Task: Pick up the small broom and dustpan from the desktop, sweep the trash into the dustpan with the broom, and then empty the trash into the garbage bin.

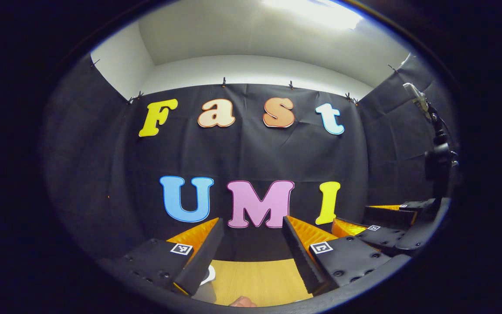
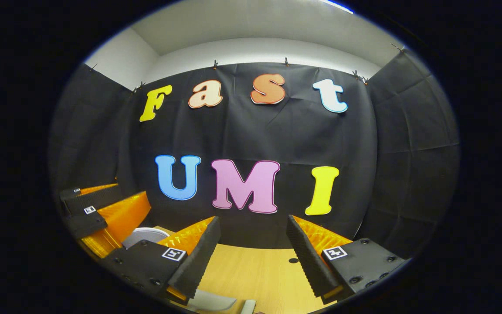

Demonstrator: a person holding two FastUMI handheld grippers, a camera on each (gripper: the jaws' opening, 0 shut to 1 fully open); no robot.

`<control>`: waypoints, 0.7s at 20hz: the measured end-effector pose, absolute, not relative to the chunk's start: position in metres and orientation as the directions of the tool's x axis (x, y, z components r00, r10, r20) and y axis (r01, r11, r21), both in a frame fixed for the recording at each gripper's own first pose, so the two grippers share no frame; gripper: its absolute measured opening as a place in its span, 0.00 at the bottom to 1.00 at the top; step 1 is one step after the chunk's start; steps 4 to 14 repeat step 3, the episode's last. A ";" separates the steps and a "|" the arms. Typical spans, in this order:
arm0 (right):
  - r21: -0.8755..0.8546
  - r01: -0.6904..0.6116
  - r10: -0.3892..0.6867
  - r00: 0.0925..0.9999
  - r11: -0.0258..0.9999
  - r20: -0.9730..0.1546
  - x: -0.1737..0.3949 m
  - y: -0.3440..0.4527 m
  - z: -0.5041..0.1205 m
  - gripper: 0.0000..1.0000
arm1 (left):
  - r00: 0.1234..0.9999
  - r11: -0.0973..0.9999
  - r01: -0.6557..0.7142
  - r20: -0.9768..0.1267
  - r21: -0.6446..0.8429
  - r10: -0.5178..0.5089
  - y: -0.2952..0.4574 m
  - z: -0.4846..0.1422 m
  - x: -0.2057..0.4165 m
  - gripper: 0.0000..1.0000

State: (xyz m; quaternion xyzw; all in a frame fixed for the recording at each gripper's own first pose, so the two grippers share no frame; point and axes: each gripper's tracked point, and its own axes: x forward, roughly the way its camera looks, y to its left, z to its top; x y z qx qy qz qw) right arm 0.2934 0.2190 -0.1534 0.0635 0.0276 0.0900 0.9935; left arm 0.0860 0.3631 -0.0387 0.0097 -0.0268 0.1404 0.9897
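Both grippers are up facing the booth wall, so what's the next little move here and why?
Probably tilt both grippers down toward the desktop. The left gripper and right gripper are open with nothing between their fingers, aimed at the wall, and just a strip of wood with pale edges at the bottom shows, so the broom and dustpan can't be made out yet.
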 end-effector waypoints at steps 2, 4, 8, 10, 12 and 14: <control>0.126 -0.173 0.177 0.984 0.977 -0.018 0.291 0.219 -0.153 0.93 | 0.960 0.961 -0.276 0.052 0.016 0.275 0.363 -0.038 0.087 0.80; 0.125 -0.170 0.172 0.985 0.977 -0.003 0.288 0.219 -0.152 0.93 | 0.958 0.959 -0.282 0.052 0.014 0.281 0.364 -0.039 0.087 0.80; 0.125 -0.170 0.172 0.985 0.977 -0.003 0.288 0.219 -0.152 0.93 | 0.958 0.959 -0.282 0.052 0.014 0.281 0.364 -0.039 0.087 0.80; 0.125 -0.170 0.172 0.985 0.977 -0.003 0.288 0.219 -0.152 0.93 | 0.958 0.959 -0.282 0.052 0.014 0.281 0.364 -0.039 0.087 0.80; 0.125 -0.170 0.172 0.985 0.977 -0.003 0.288 0.219 -0.152 0.93 | 0.958 0.959 -0.282 0.052 0.014 0.281 0.364 -0.039 0.087 0.80; 0.125 -0.170 0.172 0.985 0.977 -0.003 0.288 0.219 -0.152 0.93 | 0.958 0.959 -0.282 0.052 0.014 0.281 0.364 -0.039 0.087 0.80</control>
